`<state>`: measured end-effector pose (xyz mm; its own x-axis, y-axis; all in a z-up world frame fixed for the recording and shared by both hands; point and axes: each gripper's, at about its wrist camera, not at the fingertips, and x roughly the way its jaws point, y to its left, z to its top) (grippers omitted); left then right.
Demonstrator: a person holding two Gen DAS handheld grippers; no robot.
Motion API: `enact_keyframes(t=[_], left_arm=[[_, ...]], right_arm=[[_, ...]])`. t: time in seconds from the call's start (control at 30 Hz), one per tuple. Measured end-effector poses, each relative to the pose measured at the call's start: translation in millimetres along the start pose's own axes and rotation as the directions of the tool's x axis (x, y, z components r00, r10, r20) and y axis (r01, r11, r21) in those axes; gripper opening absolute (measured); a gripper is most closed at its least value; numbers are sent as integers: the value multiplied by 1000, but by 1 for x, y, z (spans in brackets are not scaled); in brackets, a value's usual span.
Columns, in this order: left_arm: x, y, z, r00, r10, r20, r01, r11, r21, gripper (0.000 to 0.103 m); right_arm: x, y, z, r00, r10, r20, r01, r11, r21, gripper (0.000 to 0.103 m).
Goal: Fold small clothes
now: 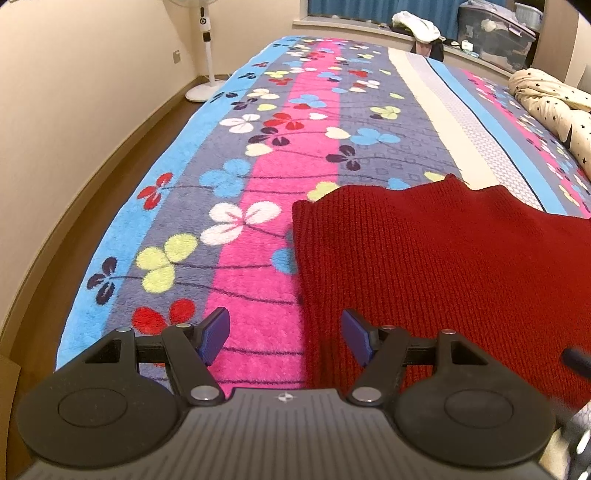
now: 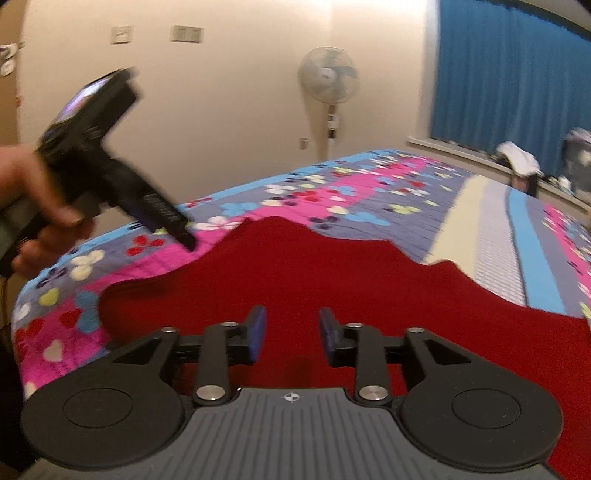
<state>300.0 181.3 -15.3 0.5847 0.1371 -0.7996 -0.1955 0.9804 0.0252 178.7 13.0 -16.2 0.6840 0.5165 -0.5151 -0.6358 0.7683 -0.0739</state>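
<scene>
A red knit garment [image 1: 443, 277] lies spread flat on the flowered blanket [image 1: 258, 166] of a bed. My left gripper [image 1: 285, 325] is open and hovers over the garment's left edge, one pad above the pink stripe and the other above the red knit. Nothing sits between its pads. In the right wrist view the red garment [image 2: 332, 273] fills the foreground, its far edge wavy. My right gripper [image 2: 292, 325] hangs just above it with its jaws apart and nothing between them. A hand [image 2: 33, 192] holds the left gripper [image 2: 184, 236] at the garment's far left corner.
The bed's left side drops to a wooden floor [image 1: 110, 147] along a wall. A standing fan [image 2: 328, 79] is beyond the bed. A star-print quilt [image 1: 546, 99] is bunched at the far right. A cluttered windowsill [image 1: 417, 26] and a blue curtain [image 2: 509, 74] lie behind.
</scene>
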Motion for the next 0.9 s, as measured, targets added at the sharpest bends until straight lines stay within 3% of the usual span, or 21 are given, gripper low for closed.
enact_keyframes(t=[0.2, 0.4, 0.53, 0.73, 0.9], left_arm=[[2, 1, 1, 1000, -3, -6, 3, 1000, -9, 73], [4, 5, 1, 1000, 0, -16, 0, 1000, -18, 75], [4, 5, 1, 1000, 0, -17, 0, 1000, -19, 75], [6, 3, 1, 1000, 2, -22, -2, 1000, -16, 75], [8, 1, 0, 1000, 2, -25, -2, 1000, -12, 75]], right_arm=[[16, 35, -10, 992, 119, -35, -122, 988, -99, 58], [40, 75, -27, 991, 58, -120, -96, 935, -341, 75], [45, 94, -36, 996, 9, -89, -49, 885, -462, 75], [48, 106, -34, 998, -10, -64, -25, 851, -524, 75], [60, 101, -29, 999, -28, -46, -1, 847, -532, 75]])
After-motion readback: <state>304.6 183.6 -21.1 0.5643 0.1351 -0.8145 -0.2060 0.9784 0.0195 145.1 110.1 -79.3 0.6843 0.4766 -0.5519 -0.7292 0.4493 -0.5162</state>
